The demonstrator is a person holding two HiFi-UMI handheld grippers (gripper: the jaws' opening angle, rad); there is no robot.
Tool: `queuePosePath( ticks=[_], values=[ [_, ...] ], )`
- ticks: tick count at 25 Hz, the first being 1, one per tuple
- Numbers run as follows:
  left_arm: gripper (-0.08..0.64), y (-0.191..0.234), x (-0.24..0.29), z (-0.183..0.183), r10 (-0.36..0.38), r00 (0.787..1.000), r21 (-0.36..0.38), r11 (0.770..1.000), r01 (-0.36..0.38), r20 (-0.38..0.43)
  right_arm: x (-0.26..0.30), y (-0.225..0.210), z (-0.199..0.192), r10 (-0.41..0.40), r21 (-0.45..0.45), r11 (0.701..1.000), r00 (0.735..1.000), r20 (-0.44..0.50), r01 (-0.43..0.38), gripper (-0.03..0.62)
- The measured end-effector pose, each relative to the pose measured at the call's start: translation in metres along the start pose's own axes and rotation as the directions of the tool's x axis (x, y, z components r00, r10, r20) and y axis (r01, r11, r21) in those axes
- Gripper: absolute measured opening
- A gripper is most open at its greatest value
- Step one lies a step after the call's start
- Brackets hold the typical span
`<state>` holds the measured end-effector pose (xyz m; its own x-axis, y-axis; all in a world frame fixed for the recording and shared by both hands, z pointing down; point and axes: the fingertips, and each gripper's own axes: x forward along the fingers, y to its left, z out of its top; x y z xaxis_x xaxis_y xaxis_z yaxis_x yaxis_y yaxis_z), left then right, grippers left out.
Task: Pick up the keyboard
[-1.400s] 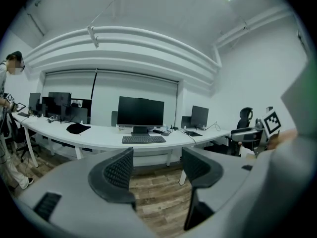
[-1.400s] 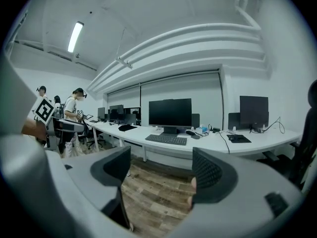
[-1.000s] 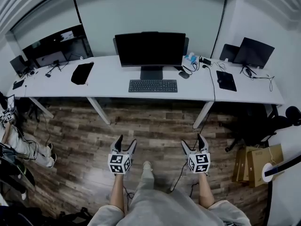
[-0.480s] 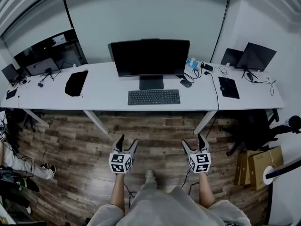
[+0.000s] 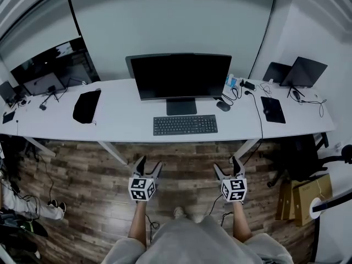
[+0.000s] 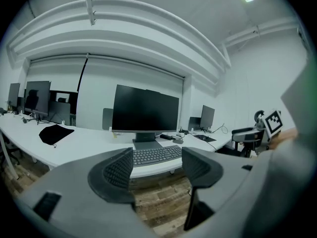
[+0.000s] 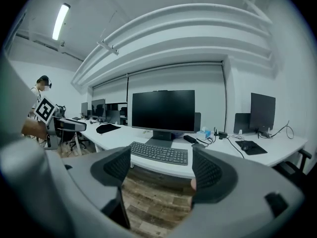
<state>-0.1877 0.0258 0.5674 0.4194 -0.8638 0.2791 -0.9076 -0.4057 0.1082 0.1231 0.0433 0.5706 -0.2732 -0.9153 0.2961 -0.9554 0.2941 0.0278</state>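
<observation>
A dark keyboard lies on the long white desk, just in front of a black monitor. It shows beyond the jaws in the left gripper view, keyboard, and in the right gripper view, keyboard. My left gripper hangs open over the wooden floor, well short of the desk edge. My right gripper is open too, level with the left and empty. Nothing sits between either pair of jaws.
A black bag lies left on the desk, a mouse and cables to the monitor's right, a mouse pad and second screen farther right. Desk legs stand below. Cardboard boxes lean at right.
The view has drawn closer to the desk: monitor and keyboard look larger and lower in the head view. Both grippers keep their spot in the picture and stay open.
</observation>
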Motion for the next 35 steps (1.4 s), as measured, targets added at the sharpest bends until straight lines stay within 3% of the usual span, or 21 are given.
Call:
queuePosePath(
  ticks=[15, 35],
  values=[
    [0.301, 0.041, 0.060, 0.007, -0.030, 0.999, -0.003, 1.000, 0.030, -0.019, 0.060, -0.006, 0.007, -0.029, 0.007, 1.000, 0.999, -0.015, 0.029, 0.374],
    [0.301, 0.084, 0.182, 0.044, 0.007, 1.000, -0.007, 1.000, -0.007, -0.028, 0.191, -0.071, 0.033, 0.003, 0.017, 1.000, 1.000, -0.020, -0.003, 0.374]
  ],
)
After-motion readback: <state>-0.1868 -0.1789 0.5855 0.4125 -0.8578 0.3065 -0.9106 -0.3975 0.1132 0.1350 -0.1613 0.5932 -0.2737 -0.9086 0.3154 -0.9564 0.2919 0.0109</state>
